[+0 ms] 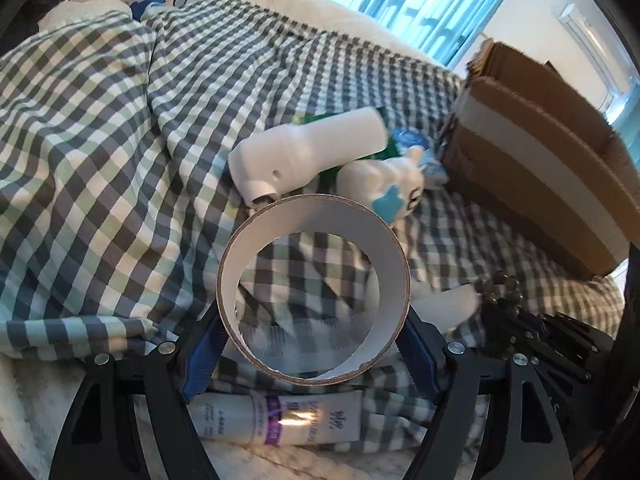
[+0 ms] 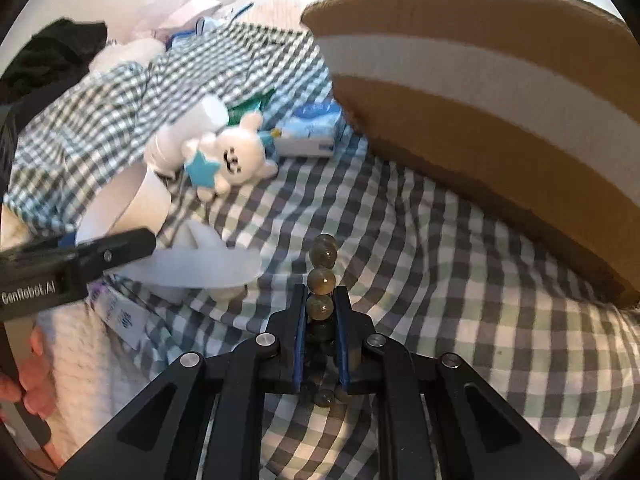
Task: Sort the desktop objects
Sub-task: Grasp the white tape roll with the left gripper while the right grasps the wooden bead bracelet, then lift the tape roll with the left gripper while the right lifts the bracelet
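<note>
Pickup step: right gripper (image 2: 320, 312) jaws clenched on bead bracelet (image 2: 321, 280), left gripper (image 1: 314, 344) grasping tape roll (image 1: 314, 296) — next, carry both into cardboard box (image 2: 500, 128).

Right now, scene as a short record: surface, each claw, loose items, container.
surface: checked cloth
left claw: closed around a cardboard ring, blue pads on its sides
right claw: shut on a string of amber beads
loose items: white bear toy with blue star, white bottle, tissue pack, tube
container: cardboard box, far right
</note>
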The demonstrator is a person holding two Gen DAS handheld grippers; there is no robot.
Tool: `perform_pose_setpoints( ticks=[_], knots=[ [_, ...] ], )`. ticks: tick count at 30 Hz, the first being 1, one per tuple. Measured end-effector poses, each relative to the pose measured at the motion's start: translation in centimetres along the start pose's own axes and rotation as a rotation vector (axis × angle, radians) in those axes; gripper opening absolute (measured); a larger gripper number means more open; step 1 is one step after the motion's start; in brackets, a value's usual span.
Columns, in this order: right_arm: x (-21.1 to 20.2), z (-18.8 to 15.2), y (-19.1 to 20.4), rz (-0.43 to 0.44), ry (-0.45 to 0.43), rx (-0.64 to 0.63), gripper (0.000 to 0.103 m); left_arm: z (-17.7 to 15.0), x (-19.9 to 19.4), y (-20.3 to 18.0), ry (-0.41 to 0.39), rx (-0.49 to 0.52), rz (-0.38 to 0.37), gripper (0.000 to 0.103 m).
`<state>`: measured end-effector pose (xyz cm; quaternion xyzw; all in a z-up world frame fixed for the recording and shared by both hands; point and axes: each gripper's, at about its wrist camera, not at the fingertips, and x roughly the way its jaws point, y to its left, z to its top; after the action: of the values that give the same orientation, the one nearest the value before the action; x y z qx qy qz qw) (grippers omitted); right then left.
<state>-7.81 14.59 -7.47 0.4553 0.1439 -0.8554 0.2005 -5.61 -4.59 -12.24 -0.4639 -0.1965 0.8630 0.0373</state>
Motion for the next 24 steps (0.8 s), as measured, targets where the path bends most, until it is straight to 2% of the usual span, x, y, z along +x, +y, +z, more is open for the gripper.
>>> perform_pose_setpoints(
  ticks=[5, 17, 24],
  knots=[
    [-1.5, 0.0, -0.5, 0.012, -0.042, 0.021, 0.011, 0.7, -0.9, -0.6, -0.042, 0.01, 0.006, 0.08],
    [-4.8, 0.8, -1.1, 0.034, -0.145, 0.057, 0.011, 0.0, -2.6, -1.2, -0.101, 0.034, 0.042, 0.08],
    [-8.2, 1.1, -1.2, 0.044, -0.229, 0.048, 0.011, -0.2, -4.0, -2.4, -0.142, 0.058, 0.051, 0.08]
  ],
)
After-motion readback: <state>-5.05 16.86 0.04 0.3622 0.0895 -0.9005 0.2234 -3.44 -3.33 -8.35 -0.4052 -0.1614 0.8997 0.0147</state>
